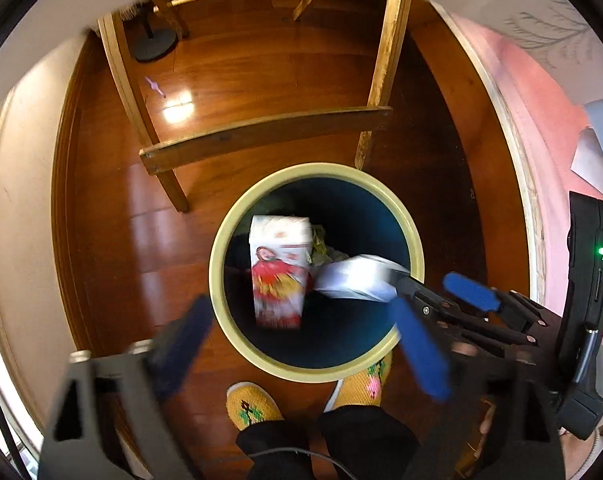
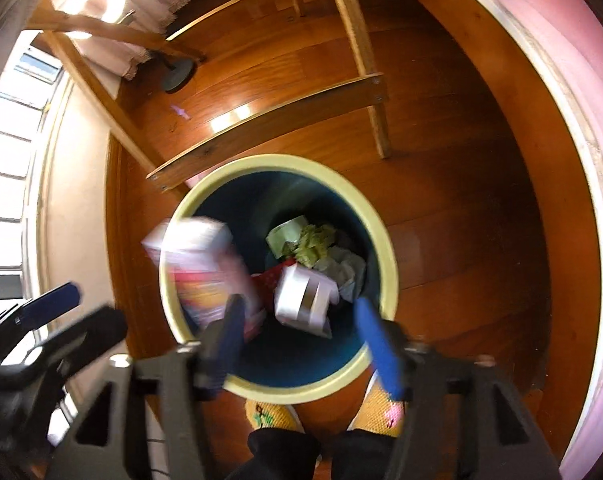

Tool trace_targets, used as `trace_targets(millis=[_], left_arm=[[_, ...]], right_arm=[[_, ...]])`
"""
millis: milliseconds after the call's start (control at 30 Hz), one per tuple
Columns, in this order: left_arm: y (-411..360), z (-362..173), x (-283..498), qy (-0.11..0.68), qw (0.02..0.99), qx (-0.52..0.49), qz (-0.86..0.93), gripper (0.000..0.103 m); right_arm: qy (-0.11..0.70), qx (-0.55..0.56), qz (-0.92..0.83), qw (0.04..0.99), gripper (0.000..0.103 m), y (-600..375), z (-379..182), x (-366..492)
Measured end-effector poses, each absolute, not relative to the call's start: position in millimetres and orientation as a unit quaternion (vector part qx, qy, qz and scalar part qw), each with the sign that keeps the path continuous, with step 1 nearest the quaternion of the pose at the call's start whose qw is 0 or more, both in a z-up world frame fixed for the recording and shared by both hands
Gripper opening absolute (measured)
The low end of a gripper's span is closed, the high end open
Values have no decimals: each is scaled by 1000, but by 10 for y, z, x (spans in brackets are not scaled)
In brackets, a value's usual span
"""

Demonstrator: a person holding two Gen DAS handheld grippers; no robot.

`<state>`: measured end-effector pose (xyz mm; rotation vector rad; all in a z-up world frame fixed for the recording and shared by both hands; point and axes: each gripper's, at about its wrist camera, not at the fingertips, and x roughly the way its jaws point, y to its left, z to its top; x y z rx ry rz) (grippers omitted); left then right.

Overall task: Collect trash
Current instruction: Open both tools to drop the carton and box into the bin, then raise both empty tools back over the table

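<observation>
Left gripper [image 1: 301,340], right gripper [image 2: 301,340] wide open, empty, above bin [image 1: 217,264]

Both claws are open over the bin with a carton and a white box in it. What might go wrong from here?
1. The tall carton stands on end close to the bin's rim; it may stay propped there and take up room.
2. A small purple scrap lies on the floor under the wooden frame and may be missed.
3. The person's slippers stand right by the bin, so a step could knock it.
</observation>
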<state>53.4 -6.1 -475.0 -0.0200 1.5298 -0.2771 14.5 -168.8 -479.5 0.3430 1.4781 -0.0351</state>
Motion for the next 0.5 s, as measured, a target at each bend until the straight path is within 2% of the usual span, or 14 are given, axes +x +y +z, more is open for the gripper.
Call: trace_targets(millis=[233,500], left_arm=[[-13,-4748,555,681,723,6,-116,102],[35,-4436,513,666,737,5,-113,102]], right_arm=[[672,159,-19,723,66,-1679,-4787,139],[671,155,-18,725,66,-1645,-4565,135]])
